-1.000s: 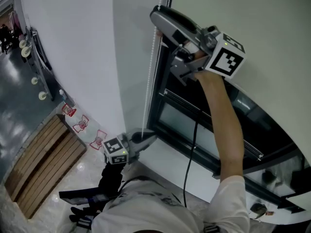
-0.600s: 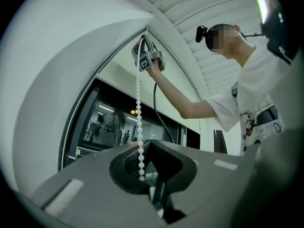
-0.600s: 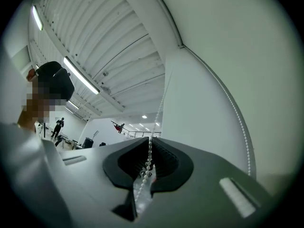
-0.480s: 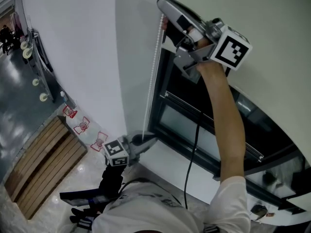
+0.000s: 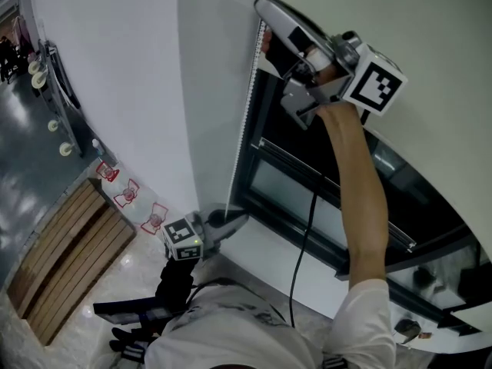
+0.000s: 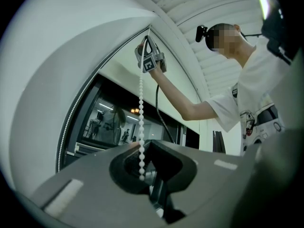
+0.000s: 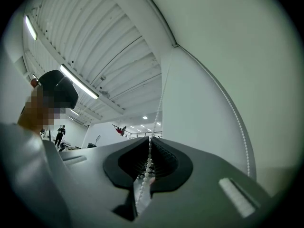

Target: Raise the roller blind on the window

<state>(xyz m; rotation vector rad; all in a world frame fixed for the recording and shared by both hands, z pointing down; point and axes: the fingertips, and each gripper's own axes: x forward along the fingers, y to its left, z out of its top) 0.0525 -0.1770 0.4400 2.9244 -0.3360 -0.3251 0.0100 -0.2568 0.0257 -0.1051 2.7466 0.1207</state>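
Just changed: my right gripper has just been closing and now pinches the bead chain, high beside the window.
Means: I reckon it's set for a pull; the roller blind covers the upper pane.
Left gripper: clamped on the chain's low end.
Hard to see: the roller up top is cut off.

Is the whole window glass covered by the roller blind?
No, in the head view dark window glass lies bare below the bottom edge of the pale roller blind.
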